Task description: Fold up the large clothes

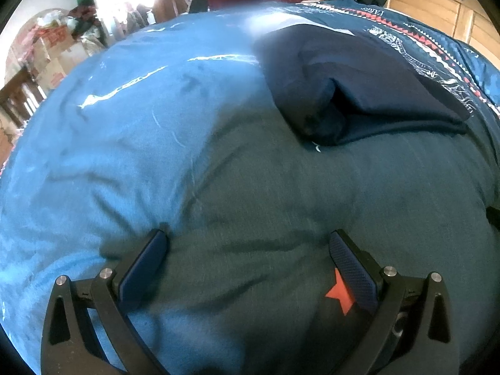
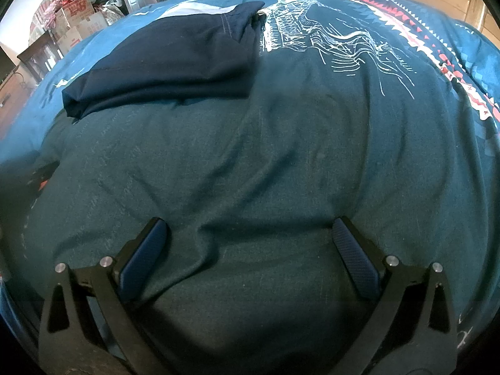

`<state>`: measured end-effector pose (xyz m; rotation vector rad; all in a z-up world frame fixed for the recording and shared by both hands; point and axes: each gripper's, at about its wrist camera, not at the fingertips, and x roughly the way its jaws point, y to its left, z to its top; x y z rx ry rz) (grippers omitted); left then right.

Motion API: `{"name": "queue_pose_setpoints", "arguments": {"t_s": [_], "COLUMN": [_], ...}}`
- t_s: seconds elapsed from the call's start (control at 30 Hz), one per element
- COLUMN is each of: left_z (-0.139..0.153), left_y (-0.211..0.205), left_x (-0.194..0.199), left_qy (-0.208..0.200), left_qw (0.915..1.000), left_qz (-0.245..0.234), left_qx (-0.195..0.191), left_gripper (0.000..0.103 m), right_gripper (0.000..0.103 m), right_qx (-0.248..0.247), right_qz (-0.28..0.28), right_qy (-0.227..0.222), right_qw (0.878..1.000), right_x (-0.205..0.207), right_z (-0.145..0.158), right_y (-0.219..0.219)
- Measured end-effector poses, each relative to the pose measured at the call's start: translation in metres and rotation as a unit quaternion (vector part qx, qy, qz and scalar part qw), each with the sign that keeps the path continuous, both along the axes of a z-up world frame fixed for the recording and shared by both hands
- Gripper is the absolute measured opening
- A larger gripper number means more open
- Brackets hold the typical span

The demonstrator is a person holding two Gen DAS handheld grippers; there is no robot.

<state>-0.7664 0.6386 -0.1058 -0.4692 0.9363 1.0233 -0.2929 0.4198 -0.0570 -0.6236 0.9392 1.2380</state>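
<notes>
Left gripper [image 1: 248,239] jaws spread wide over the blue bedspread [image 1: 109,143], folded navy garment [image 1: 359,100] lying ahead and to its right, while the right gripper [image 2: 250,229], jaws also wide apart, sees that garment ahead-left on the bed.

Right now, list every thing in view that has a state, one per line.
Left gripper: jaws open, empty, over the bedspread.
Right gripper: jaws open, empty, over the bedspread.
Navy garment: folded, lying on the bedspread, not held.
Teal bedspread: spread out, wrinkled.
Cardboard boxes: stacked beyond the bed, things piled on top.
</notes>
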Motion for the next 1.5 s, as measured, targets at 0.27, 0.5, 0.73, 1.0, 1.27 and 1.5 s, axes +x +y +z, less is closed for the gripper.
{"name": "queue_pose_setpoints", "arguments": {"t_s": [0.27, 0.5, 0.73, 1.0, 1.27, 1.5], "left_z": [0.0, 0.002, 0.049, 0.179, 0.28, 0.336], "left_y": [-0.001, 0.0, -0.01, -0.055, -0.095, -0.131], "left_x": [0.0, 0.004, -0.005, -0.014, -0.021, -0.024], "left_qy": [-0.002, 0.016, 0.003, -0.073, -0.156, -0.193], "left_qw": [1.0, 0.9998, 0.9984, 0.9872, 0.9693, 0.954], "left_qz": [-0.003, -0.003, 0.024, 0.014, -0.006, -0.018], "left_qx": [-0.002, -0.007, 0.051, 0.141, 0.19, 0.229], "left_gripper": [0.103, 0.103, 0.103, 0.103, 0.103, 0.103], "right_gripper": [0.103, 0.103, 0.103, 0.103, 0.103, 0.103], "right_qx": [-0.002, -0.001, 0.082, 0.167, 0.233, 0.258], "right_qz": [0.002, 0.006, -0.007, 0.004, -0.007, -0.028], "right_qy": [0.001, -0.023, -0.051, -0.058, -0.081, -0.108], "right_qw": [1.0, 1.0, 0.995, 0.984, 0.969, 0.96], "right_x": [0.0, -0.004, -0.021, -0.062, -0.083, -0.091], "right_z": [0.0, 0.014, 0.097, 0.197, 0.265, 0.298], "right_y": [0.001, 0.003, -0.003, -0.016, -0.04, -0.056]}}
